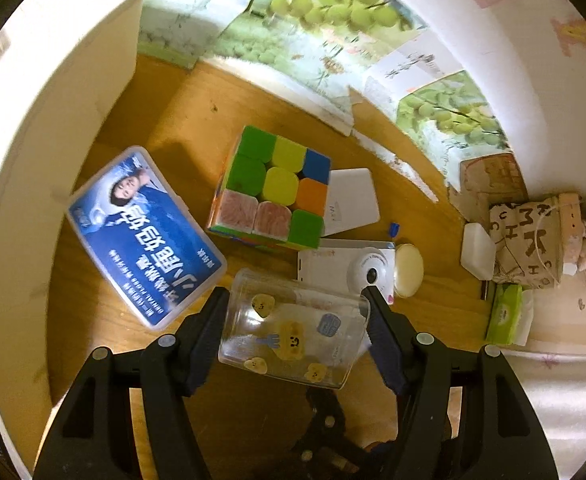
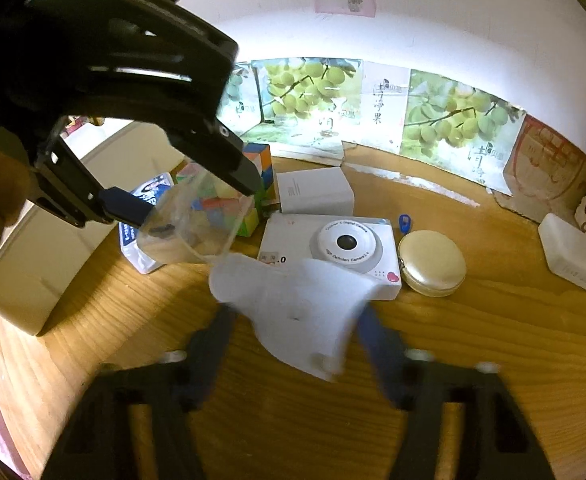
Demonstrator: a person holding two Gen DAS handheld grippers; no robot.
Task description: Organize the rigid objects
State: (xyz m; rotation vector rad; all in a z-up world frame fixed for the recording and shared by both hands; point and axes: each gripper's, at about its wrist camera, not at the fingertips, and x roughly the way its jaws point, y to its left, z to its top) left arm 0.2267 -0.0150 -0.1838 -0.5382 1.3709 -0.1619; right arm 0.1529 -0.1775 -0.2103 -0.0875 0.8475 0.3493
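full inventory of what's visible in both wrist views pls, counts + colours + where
clear cup: 1, transparent with yellow stickers, held above the table
white piece: 1, white, blurred, between the right fingers
puzzle cube: 1, multicolour, mid-table
blue case: 1, blue label, clear lid, left of cube
toy camera: 1, white, flat on table
round tin: 1, pale gold, right of camera
white box: 1, behind camera
white adapter: 1, far right
table: 1, wood
left gripper: 1, black, shut on cup
right gripper: 1, black, blurred
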